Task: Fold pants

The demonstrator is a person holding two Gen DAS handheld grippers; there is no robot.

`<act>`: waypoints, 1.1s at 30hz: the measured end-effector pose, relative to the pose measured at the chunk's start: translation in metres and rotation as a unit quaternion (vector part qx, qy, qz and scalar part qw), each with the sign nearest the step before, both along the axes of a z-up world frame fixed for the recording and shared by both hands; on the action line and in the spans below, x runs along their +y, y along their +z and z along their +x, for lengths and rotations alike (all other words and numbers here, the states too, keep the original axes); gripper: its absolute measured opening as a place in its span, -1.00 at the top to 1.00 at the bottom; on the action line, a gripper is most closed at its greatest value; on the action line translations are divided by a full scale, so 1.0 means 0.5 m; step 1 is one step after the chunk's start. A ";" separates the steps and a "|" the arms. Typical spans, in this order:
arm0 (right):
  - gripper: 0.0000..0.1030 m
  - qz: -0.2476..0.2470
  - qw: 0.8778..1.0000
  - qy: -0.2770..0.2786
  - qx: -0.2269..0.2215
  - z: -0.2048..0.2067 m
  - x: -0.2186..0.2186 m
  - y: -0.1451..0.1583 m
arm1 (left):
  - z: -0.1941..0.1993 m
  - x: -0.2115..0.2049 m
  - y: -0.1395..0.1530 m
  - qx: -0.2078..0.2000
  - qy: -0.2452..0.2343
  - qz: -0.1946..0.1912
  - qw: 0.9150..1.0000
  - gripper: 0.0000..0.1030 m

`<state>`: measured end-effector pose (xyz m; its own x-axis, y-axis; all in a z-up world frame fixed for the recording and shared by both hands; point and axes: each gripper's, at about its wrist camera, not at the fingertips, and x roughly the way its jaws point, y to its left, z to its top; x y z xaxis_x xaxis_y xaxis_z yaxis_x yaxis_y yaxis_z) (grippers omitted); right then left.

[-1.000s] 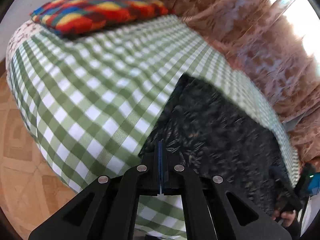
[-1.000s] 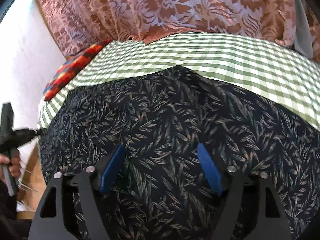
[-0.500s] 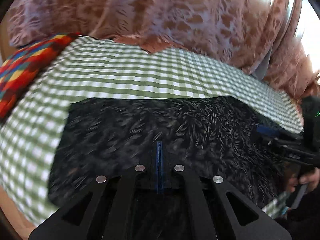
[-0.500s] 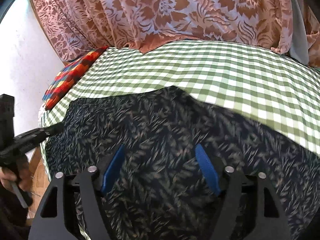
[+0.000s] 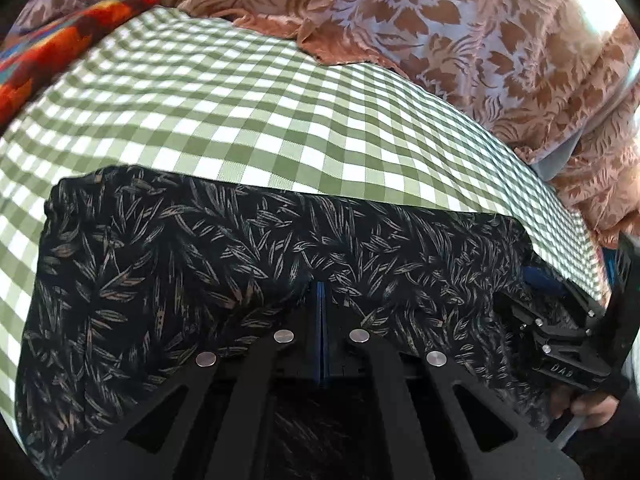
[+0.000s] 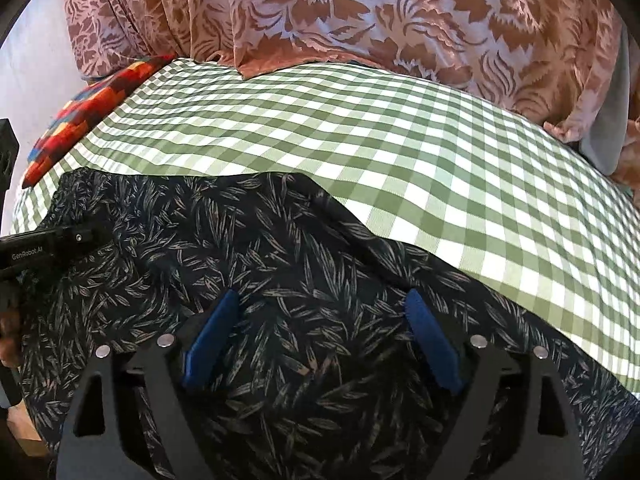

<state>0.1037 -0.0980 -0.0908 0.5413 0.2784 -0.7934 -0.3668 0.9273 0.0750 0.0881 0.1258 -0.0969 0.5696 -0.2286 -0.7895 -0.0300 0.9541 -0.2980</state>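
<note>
Left wrist view shows the left hand-held gripper (image 5: 321, 300) clenched on a fold of the leaf-print pants (image 5: 200, 248) lying on the checked bed (image 5: 280, 112), while the right hand-held gripper (image 6: 320, 340), just widening, hovers empty above them, so next comes laying the fold flat.

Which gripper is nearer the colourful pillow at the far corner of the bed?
Left. The left gripper, shut, is over the pants on the side toward the pillow. The right gripper, open, is further along the pants, away from the pillow.
</note>
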 end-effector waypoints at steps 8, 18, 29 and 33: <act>-0.66 -0.022 0.999 -0.017 -0.027 -0.031 0.004 0.030 | -0.011 -0.017 0.011 -0.011 0.006 0.027 1.000 1.00; -0.73 -0.046 0.995 -0.043 -0.079 -0.105 -0.020 0.088 | -0.036 -0.048 0.041 -0.014 0.019 0.072 0.997 1.00; -0.95 -0.023 0.989 -0.105 -0.105 -0.183 -0.118 0.125 | -0.129 -0.146 0.095 -0.072 -0.022 0.054 0.996 1.00; -0.95 -0.019 0.986 -0.128 -0.105 -0.215 -0.167 0.122 | -0.149 -0.207 0.093 -0.073 -0.060 0.044 0.995 0.85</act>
<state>-0.0039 -0.1815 -0.0296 0.7440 0.0844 -0.6629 -0.1247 0.9921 -0.0136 0.0137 0.0222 -0.0503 0.6525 -0.2356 -0.7203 0.1234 0.9708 -0.2057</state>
